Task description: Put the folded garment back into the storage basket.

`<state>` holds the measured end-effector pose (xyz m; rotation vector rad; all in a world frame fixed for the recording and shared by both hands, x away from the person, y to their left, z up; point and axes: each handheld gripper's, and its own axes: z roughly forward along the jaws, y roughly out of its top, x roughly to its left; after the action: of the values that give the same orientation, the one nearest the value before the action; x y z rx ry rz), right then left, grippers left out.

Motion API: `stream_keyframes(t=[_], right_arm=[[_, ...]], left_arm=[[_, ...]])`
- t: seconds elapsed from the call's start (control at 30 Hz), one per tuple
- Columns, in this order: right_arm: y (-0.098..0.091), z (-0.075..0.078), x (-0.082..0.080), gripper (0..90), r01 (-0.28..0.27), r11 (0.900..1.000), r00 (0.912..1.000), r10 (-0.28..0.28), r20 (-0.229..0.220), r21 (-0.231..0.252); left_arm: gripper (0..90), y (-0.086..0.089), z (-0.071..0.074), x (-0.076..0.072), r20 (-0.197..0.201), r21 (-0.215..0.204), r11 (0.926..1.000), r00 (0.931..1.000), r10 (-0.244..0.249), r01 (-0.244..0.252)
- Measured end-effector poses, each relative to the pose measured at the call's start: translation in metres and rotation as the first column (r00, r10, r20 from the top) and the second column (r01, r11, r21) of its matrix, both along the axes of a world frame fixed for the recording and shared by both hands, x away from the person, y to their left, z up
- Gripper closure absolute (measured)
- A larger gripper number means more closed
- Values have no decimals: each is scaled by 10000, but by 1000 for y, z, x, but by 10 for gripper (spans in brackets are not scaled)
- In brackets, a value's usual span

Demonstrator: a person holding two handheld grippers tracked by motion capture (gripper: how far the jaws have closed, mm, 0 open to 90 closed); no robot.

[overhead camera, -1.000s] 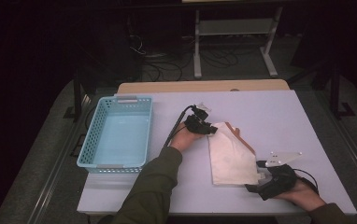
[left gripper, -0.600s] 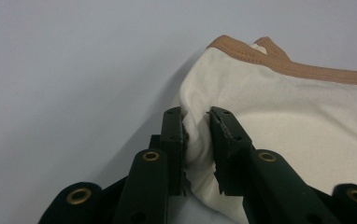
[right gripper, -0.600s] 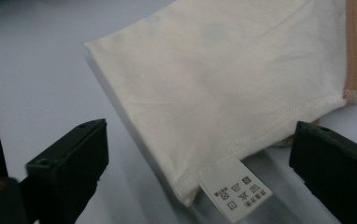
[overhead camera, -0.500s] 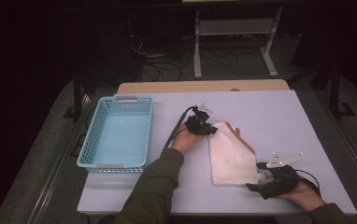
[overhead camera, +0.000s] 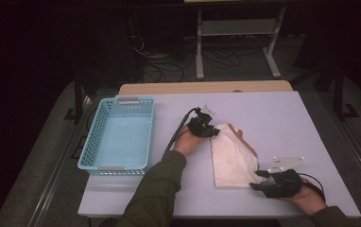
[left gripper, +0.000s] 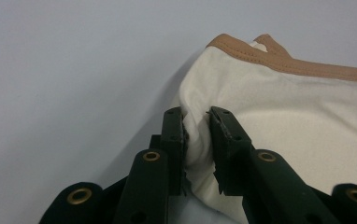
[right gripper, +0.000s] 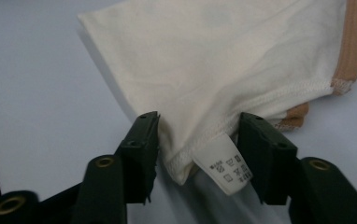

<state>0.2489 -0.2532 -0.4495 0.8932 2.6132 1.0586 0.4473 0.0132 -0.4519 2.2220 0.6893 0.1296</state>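
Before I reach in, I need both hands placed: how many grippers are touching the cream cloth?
2. The left gripper pinches the cream, tan-trimmed cloth's far corner; the right gripper straddles its near corner, by the white care label.

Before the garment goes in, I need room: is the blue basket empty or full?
Empty. The high view shows the blue basket's bare floor, with nothing lying in it; the cream garment lies on the table beside it.
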Motion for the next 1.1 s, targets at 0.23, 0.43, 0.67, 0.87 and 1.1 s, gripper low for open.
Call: stream_keyframes(t=[0.23,0.43,0.67,0.87,1.1], right_arm=[[3,1,-1,675,-262,9995,9995,265,144,-182],[5,1,0,788,-237,9997,9996,236,-146,-74],[5,2,2,828,-275,9996,9992,276,-285,41],[5,2,5,829,-323,9990,9986,335,-419,294],[3,9,6,828,-289,9952,9993,311,-224,931]], left_arm=[[751,0,0,0,9,-1,10000,10000,12,-12],[752,0,-1,-1,20,-40,10000,10000,32,-31],[765,-1,-1,-2,30,-126,9998,9999,149,-149],[791,-3,2,-5,79,-49,9994,9994,334,-334],[795,-3,13,-10,229,-99,9996,9994,272,-270]])
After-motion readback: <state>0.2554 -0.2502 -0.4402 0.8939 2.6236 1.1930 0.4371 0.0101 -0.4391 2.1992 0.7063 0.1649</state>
